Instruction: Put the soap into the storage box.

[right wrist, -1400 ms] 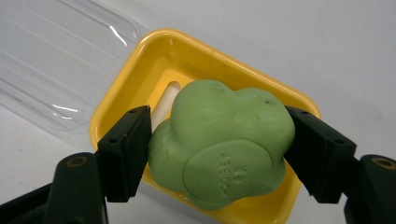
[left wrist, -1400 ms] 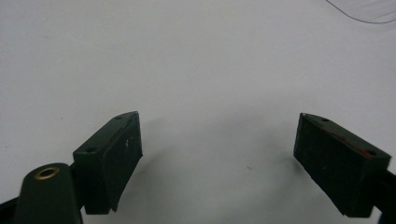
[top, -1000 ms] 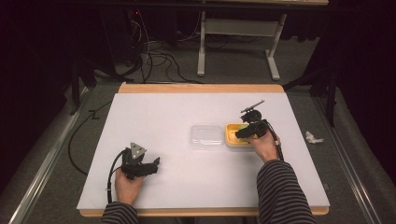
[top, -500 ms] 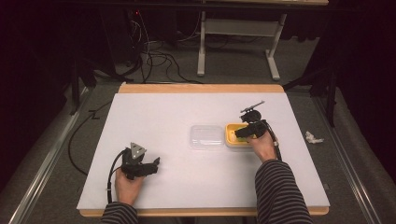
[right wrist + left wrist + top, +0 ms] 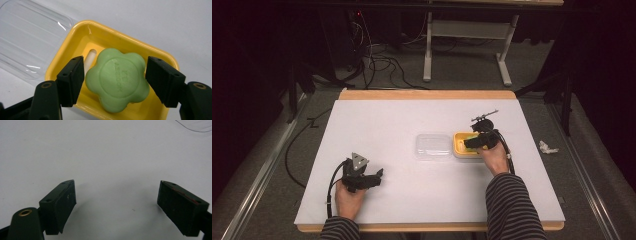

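Note:
A green flower-shaped soap lies in a yellow soap dish right of the table's middle. My right gripper reaches down into the dish. Its jaws have just been closing, and both pads now touch the soap's sides. In the high view the right gripper sits over the dish and hides the soap. My left gripper rests low at the front left of the table. Its jaws stand wide open over bare white tabletop.
A clear plastic lid lies flat just left of the dish, touching it. The white table has a wooden edge at front and back. A crumpled scrap lies on the floor at the right.

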The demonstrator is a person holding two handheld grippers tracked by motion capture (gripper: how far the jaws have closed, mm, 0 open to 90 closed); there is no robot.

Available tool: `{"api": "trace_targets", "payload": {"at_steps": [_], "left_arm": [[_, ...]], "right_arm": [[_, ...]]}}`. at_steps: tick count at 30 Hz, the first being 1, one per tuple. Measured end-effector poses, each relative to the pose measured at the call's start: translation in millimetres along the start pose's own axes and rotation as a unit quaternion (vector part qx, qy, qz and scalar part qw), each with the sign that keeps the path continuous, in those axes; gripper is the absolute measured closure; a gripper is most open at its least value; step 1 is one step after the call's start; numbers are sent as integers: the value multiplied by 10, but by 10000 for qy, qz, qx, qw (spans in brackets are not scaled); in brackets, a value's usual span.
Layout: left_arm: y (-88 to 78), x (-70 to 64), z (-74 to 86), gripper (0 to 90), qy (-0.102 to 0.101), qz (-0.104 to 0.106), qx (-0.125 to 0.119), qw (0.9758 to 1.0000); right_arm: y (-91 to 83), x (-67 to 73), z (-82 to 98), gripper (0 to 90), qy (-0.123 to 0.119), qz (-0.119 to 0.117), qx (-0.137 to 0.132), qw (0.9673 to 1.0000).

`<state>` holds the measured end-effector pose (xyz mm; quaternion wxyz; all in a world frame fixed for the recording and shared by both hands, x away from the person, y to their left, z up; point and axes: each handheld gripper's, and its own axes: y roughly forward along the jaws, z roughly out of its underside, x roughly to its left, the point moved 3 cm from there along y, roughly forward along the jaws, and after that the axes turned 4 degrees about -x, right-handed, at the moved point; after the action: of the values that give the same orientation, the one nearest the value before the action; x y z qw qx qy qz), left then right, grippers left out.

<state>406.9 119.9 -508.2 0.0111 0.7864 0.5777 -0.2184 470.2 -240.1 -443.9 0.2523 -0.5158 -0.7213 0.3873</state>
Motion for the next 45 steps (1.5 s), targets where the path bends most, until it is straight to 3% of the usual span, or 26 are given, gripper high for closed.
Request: {"api": "trace_targets", "payload": {"at_steps": [28,45], "left_arm": [[2,-4,7,163,44,-9,24,10000],[5,-8,13,163,70,-11,30,10000]], "right_arm": [[-350,-172,71,333,256,-168,-646,9974],[-574,-293,256,339,381,-149,-949,9946]]}}
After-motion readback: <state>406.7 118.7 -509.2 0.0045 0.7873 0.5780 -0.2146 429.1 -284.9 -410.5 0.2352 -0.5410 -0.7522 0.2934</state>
